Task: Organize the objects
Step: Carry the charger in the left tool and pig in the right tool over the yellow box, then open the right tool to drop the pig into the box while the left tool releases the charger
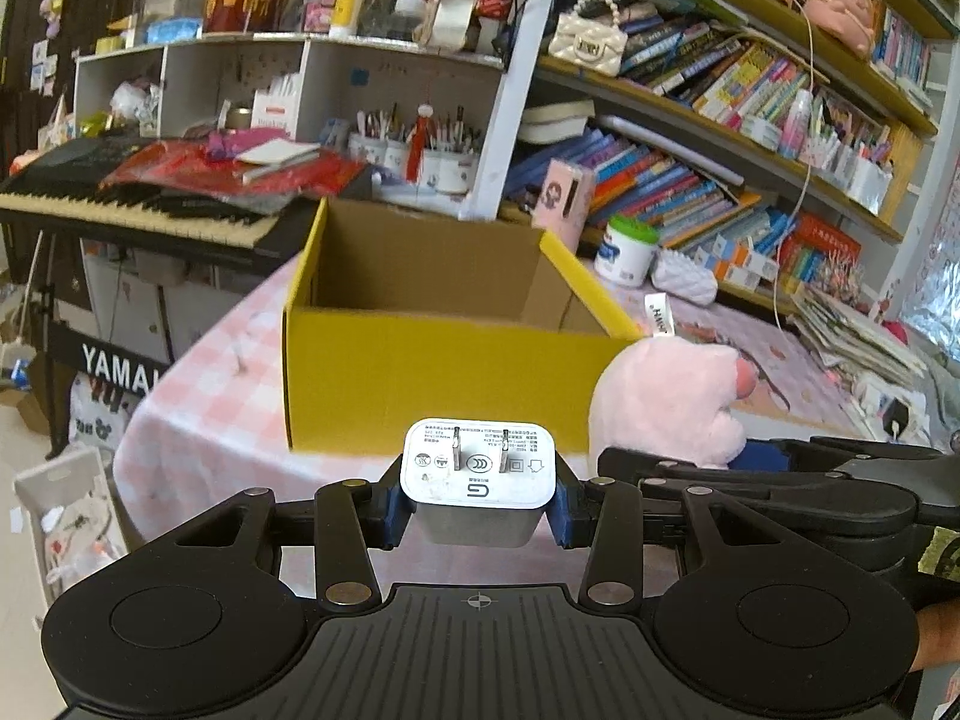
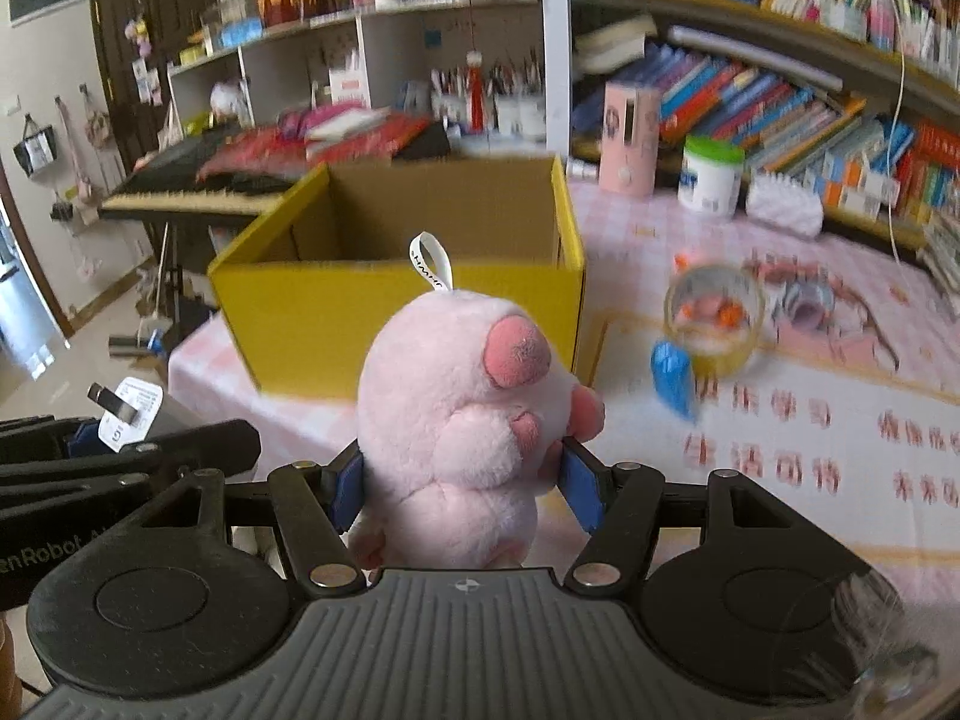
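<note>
The left gripper is clamping a white wall charger by its two flat sides, prongs facing forward and up, and holding it off the table just short of the yellow cardboard box. The charger is looking rigid, smooth and light, likely a bit slippery, so the flat flanks are giving the blue pads the surest purchase; the prongs are no place to pinch.

Further right, the right gripper is squeezing a pink plush pig around its belly, its white hanging loop standing up toward the box, whose open top is lying just ahead of both claws. The pig is probably soft and springy, squashing under pressure, so a mid-body grip is suiting it best.

At far right a small clear jar and a blue wrapper are lying on the pink checked tablecloth.
</note>
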Demonstrator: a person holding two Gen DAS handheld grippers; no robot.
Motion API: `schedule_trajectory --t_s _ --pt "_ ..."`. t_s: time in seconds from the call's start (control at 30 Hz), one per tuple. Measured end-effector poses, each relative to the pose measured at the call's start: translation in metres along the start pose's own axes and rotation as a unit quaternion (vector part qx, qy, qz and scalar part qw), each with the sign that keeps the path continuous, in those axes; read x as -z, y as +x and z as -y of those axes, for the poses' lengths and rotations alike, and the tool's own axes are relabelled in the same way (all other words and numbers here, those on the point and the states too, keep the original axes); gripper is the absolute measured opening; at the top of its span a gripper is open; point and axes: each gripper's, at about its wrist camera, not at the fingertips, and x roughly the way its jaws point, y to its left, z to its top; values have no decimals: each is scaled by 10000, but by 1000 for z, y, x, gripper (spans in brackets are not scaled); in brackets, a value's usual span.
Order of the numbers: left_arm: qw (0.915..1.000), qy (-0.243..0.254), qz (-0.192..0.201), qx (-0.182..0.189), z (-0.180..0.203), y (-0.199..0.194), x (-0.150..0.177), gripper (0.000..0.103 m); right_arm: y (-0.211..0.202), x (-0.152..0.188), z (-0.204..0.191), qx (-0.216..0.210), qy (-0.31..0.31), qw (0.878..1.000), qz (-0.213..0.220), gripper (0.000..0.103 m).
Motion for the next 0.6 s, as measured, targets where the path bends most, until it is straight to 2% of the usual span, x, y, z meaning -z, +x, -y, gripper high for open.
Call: schedule_trajectory --t_s 0.37,0.6 --pt "9988 35 417 -244 -7 42 -67 42 36 -89 15 -35 -130 9958 904 62" --pt "9978 144 370 -530 -3 82 -90 42 76 -128 33 -119 -76 9955 937 62"
